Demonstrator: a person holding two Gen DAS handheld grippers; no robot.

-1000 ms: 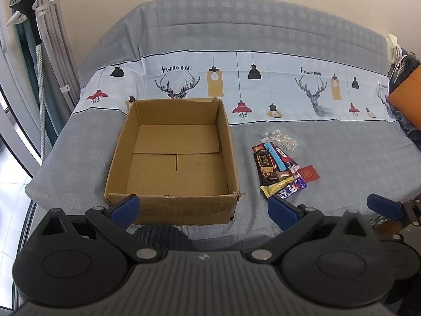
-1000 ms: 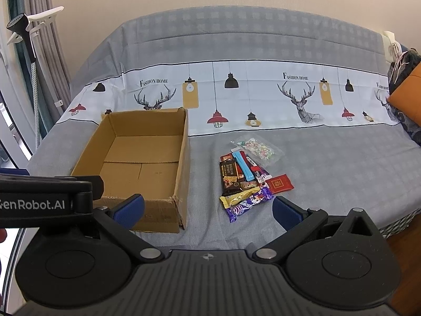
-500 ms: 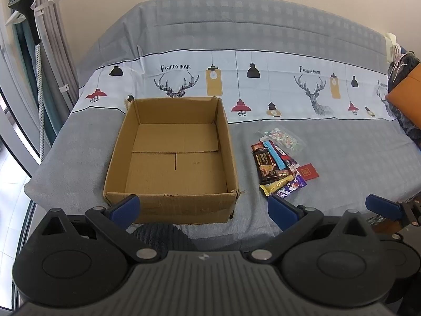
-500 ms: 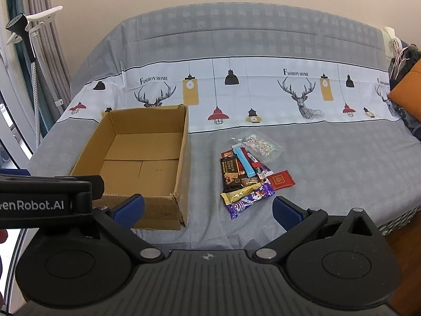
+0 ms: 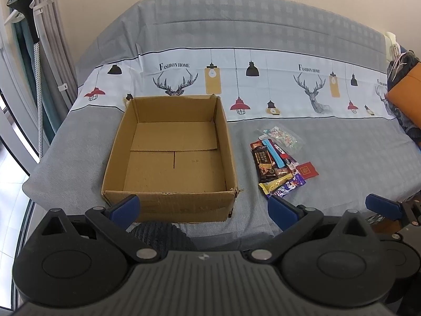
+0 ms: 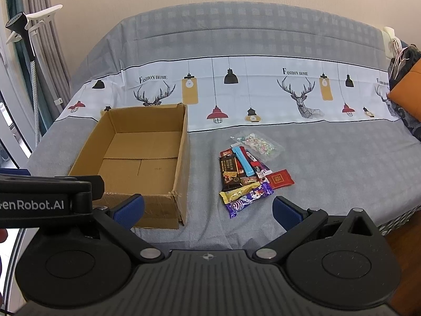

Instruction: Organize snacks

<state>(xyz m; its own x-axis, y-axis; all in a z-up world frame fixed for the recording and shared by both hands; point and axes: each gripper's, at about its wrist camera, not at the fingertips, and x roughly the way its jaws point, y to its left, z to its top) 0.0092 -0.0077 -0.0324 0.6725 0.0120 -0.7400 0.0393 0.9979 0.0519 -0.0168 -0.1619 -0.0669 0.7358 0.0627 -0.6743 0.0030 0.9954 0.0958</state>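
Both views are bright and evenly lit, with soft daylight that seems to enter from the window [image 5: 10, 137] at the left edge, where the floor is washed out to near white. Shadows are faint: a soft one lies inside the box [image 5: 168, 155] along its right wall, and a darker band sits under the near edge of the bed [image 6: 315, 158]. The fisheye bends straight lines strongly (the bed's far edge arches, the curtain [image 6: 39, 52] leans), and the corners go black. Centre detail is sharp; the snacks [image 6: 250, 173] show readable colours, though small print stays illegible.
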